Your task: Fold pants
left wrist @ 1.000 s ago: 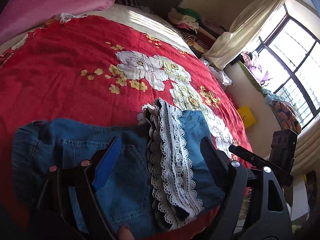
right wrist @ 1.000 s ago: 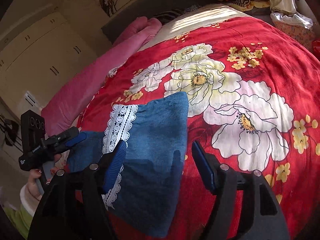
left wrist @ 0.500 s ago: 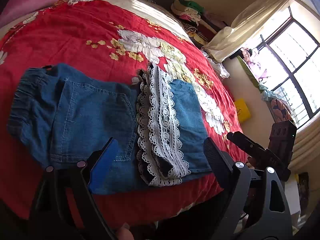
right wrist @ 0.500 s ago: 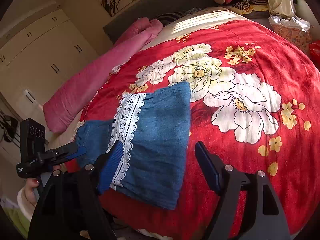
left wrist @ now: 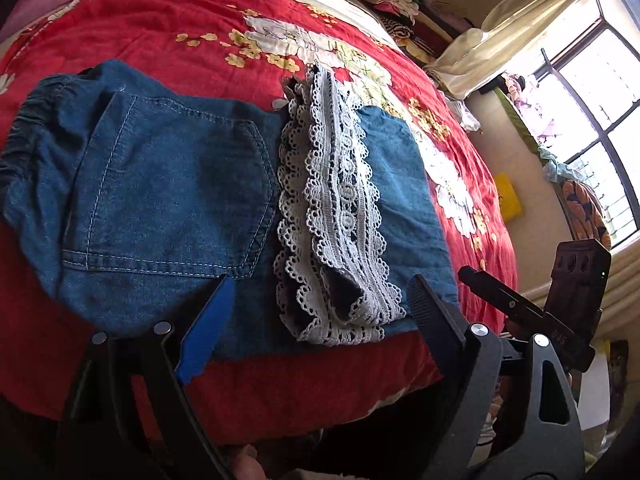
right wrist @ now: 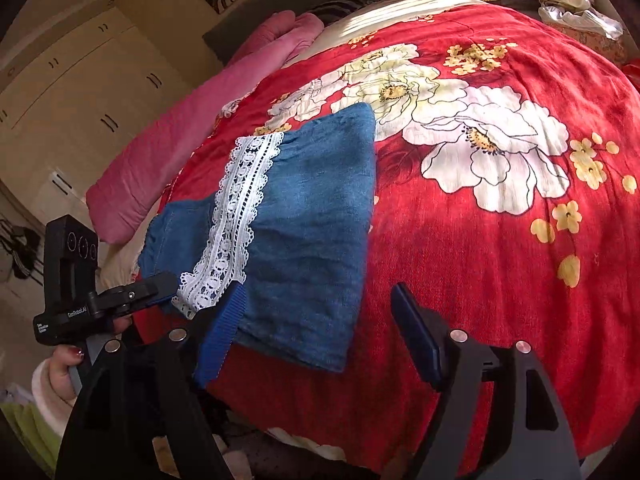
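Note:
Blue denim pants (left wrist: 168, 192) with a white lace band (left wrist: 332, 216) lie folded flat near the front edge of a red flowered bed cover (left wrist: 160, 20). They also show in the right wrist view (right wrist: 304, 232), lace (right wrist: 236, 216) on the left. My left gripper (left wrist: 316, 316) is open and empty, hovering just off the pants' near edge. My right gripper (right wrist: 316, 320) is open and empty, by the pants' right end. Each gripper shows in the other's view: the right one (left wrist: 532, 312) and the left one (right wrist: 100, 300).
A pink quilt (right wrist: 192, 128) lies along the bed's far side. Piled clothes (left wrist: 400, 4) and a curtain (left wrist: 520, 24) stand beyond the bed by a window (left wrist: 592, 120). Cream wardrobes (right wrist: 80, 80) line the wall. The bed edge drops off just below the pants.
Both grippers have pulled back toward the bed's front edge and away from the pants, staying open. The pants lie still on the cover.

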Tool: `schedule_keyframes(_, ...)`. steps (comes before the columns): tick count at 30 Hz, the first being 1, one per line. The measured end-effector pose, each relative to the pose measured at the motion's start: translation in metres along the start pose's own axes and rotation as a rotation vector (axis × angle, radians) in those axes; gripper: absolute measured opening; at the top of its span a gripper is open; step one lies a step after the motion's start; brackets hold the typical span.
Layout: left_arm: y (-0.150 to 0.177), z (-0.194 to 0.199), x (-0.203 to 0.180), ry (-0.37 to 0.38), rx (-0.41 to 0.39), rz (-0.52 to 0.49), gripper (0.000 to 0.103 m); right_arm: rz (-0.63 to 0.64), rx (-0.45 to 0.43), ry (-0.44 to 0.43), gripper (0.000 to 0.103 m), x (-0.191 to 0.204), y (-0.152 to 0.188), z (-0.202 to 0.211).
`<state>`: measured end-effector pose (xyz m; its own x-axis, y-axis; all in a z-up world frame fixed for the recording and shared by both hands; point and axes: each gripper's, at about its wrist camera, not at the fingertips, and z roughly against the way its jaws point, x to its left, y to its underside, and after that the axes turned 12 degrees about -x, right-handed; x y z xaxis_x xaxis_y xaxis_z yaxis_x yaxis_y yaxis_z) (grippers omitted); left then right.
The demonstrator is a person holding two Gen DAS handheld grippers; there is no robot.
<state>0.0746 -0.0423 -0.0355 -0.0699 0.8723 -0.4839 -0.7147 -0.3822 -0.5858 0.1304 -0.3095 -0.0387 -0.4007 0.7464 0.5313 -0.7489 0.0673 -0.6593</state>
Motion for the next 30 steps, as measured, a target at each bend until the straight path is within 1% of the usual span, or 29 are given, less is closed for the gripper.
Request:
schedule_keyframes(6,0.007,-0.005,0.0,-0.032,0.003,0.011,0.079,-0.013,0.014,-0.004,0.074,-0.005,0.011,-0.002)
schedule_keyframes(7,0.008,-0.007,-0.001,-0.039,0.006,0.005,0.071,-0.013,0.014,-0.008,0.074,-0.005,0.012,-0.002)
schedule_keyframes(8,0.009,-0.008,-0.001,-0.044,0.008,0.007,0.058,-0.012,0.014,-0.008,0.074,-0.005,0.013,-0.002)
schedule_keyframes(9,0.01,-0.01,0.0,-0.036,0.015,0.018,0.053,-0.011,0.014,-0.011,0.074,-0.005,0.013,-0.002)
schedule_keyframes(11,0.011,-0.015,-0.001,-0.031,0.033,0.022,0.034,-0.008,0.019,-0.016,0.074,-0.005,0.013,-0.003)
schedule_keyframes(12,0.012,-0.015,-0.001,-0.037,0.032,0.015,0.033,-0.008,0.021,-0.012,0.073,-0.005,0.014,-0.004)
schedule_keyframes(13,0.012,-0.015,-0.002,-0.035,0.029,0.011,0.028,-0.013,0.022,-0.014,0.073,-0.005,0.013,-0.006)
schedule_keyframes(14,0.011,-0.013,-0.001,-0.028,0.027,0.016,0.023,-0.023,0.026,-0.023,0.065,-0.006,0.013,-0.007)
schedule_keyframes(15,0.011,-0.012,0.0,-0.023,0.024,0.023,0.017,-0.037,0.034,-0.028,0.048,-0.008,0.013,-0.01)
schedule_keyframes(16,0.01,-0.01,0.0,-0.02,0.021,0.026,0.015,-0.056,0.045,-0.037,0.038,-0.01,0.013,-0.014)
schedule_keyframes(17,0.011,-0.008,-0.001,-0.019,0.019,0.023,0.013,-0.078,0.061,-0.065,0.02,-0.012,0.014,-0.018)
schedule_keyframes(18,0.011,-0.005,-0.002,-0.018,0.016,0.019,0.013,-0.083,0.068,-0.083,0.013,-0.012,0.015,-0.021)
schedule_keyframes(22,0.013,0.007,-0.007,-0.021,0.01,-0.011,0.011,-0.033,0.037,-0.089,0.012,-0.006,0.015,-0.011)
schedule_keyframes(23,0.015,0.008,-0.008,-0.027,0.013,-0.025,0.011,-0.013,0.043,-0.072,0.012,-0.007,0.016,-0.01)
schedule_keyframes(25,0.022,0.002,-0.009,-0.048,0.021,-0.047,0.011,0.007,0.06,-0.032,0.012,-0.01,0.021,-0.012)
schedule_keyframes(26,0.025,-0.002,-0.008,-0.059,0.026,-0.052,0.012,0.012,0.071,-0.026,0.013,-0.012,0.024,-0.015)
schedule_keyframes(28,0.028,-0.008,-0.004,-0.07,0.025,-0.057,0.015,0.01,0.065,-0.016,0.014,-0.014,0.028,-0.017)
schedule_keyframes(30,0.027,-0.009,0.0,-0.062,0.024,-0.041,0.016,0.01,0.065,-0.02,0.015,-0.013,0.028,-0.018)
